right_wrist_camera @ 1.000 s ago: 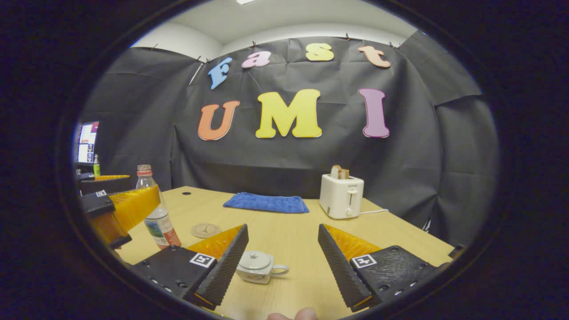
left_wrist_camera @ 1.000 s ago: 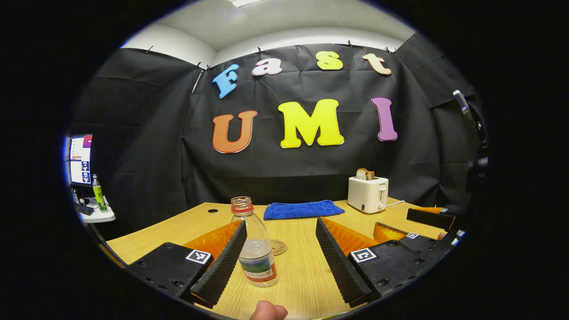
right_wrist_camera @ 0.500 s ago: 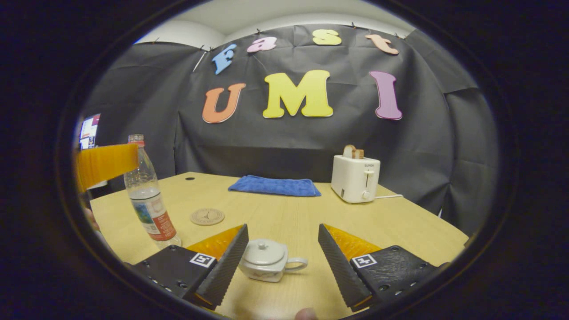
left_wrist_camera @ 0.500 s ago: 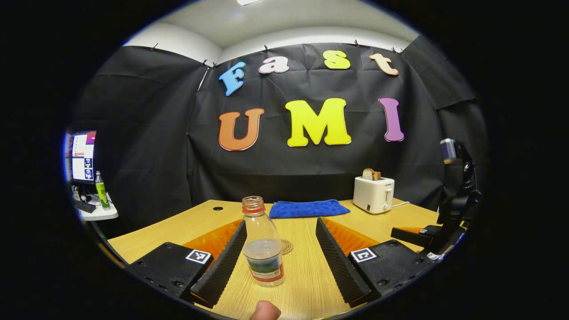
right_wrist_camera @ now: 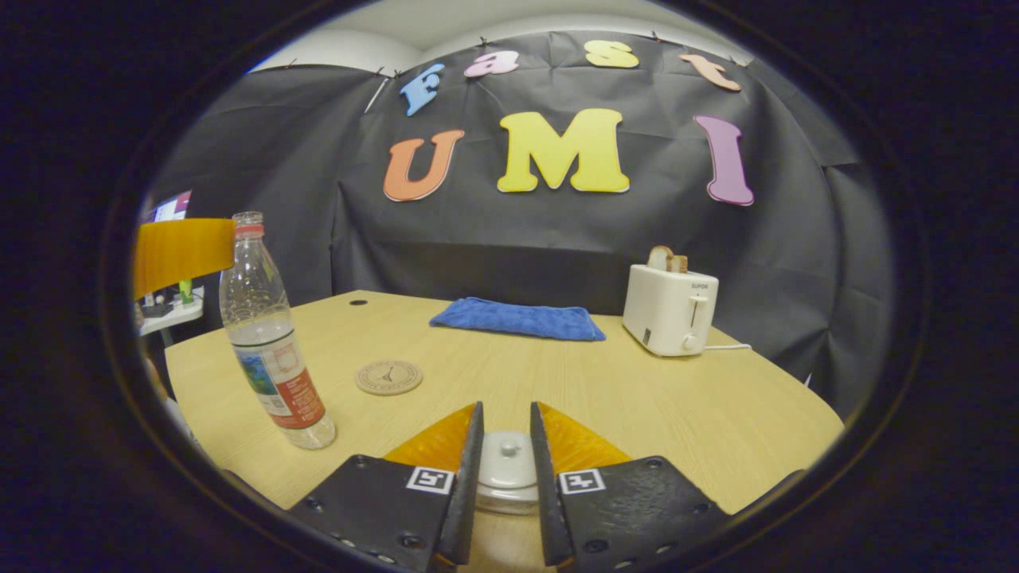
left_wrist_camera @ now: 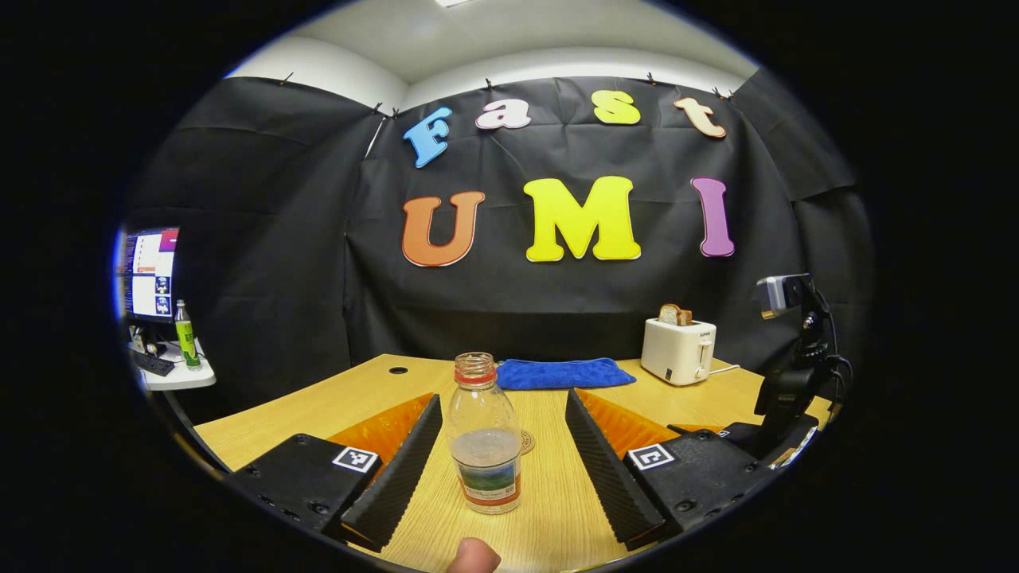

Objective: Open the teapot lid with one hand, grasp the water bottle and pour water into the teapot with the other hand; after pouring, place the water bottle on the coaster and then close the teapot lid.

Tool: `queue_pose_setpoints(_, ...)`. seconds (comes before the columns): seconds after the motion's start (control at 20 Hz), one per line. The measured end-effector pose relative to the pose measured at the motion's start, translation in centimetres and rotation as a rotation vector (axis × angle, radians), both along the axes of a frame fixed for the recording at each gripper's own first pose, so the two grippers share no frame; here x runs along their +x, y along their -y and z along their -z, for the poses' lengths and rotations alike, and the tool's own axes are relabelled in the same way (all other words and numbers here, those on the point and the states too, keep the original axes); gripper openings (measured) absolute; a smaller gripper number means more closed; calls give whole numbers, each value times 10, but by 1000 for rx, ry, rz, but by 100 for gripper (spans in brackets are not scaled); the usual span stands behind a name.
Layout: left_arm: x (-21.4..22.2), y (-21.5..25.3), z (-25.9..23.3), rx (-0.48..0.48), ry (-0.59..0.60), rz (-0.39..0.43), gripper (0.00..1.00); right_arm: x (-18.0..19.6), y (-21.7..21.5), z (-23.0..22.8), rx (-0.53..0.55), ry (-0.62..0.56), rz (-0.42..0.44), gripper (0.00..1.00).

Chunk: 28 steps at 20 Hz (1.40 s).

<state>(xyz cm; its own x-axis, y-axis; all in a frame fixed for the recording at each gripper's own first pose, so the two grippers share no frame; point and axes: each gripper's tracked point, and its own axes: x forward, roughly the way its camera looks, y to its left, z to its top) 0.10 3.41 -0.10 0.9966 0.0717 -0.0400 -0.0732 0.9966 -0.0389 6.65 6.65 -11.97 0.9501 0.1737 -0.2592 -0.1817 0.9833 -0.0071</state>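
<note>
Between wide left gripper [left_wrist_camera: 503,469] fingers: water bottle [left_wrist_camera: 485,436] | right gripper [right_wrist_camera: 505,487] narrowed around teapot lid [right_wrist_camera: 505,465]

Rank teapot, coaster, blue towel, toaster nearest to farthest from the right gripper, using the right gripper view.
1. Teapot, between the right gripper's fingers.
2. Coaster, ahead, left.
3. Blue towel, by the back edge, and toaster, far right: too close to call.

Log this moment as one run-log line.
left gripper: open, straddling water bottle | right gripper: narrowed around teapot lid, contact unclear | bottle: upright on table, uncapped | coaster: bare
</note>
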Motion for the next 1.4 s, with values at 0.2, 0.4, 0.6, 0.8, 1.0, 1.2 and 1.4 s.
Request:
queue_pose_setpoints(0.2,0,3,3,3,-9,10,98,5,1,2,-21,7,-14,6)
queue_pose_setpoints(0.4,-2,3,18,13,-35,35,98,2,4,3,-46,8,-20,1)
queue_pose_setpoints(0.6,-11,-2,50,19,-92,65,98,2,1,-1,-24,8,-35,0)
queue_pose_setpoints(0.8,-5,0,70,-48,-128,106,98,2,2,-13,-19,33,-40,0)
queue_pose_setpoints(1.0,2,0,91,-79,-168,129,98,-1,6,-28,-8,53,-42,0)
queue_pose_setpoints(1.2,14,-5,111,-53,-210,119,98,-7,13,-36,-13,63,-42,0)
queue_pose_setpoints(1.4,23,-9,120,-58,-226,113,99,-15,24,-40,-14,69,-33,0)
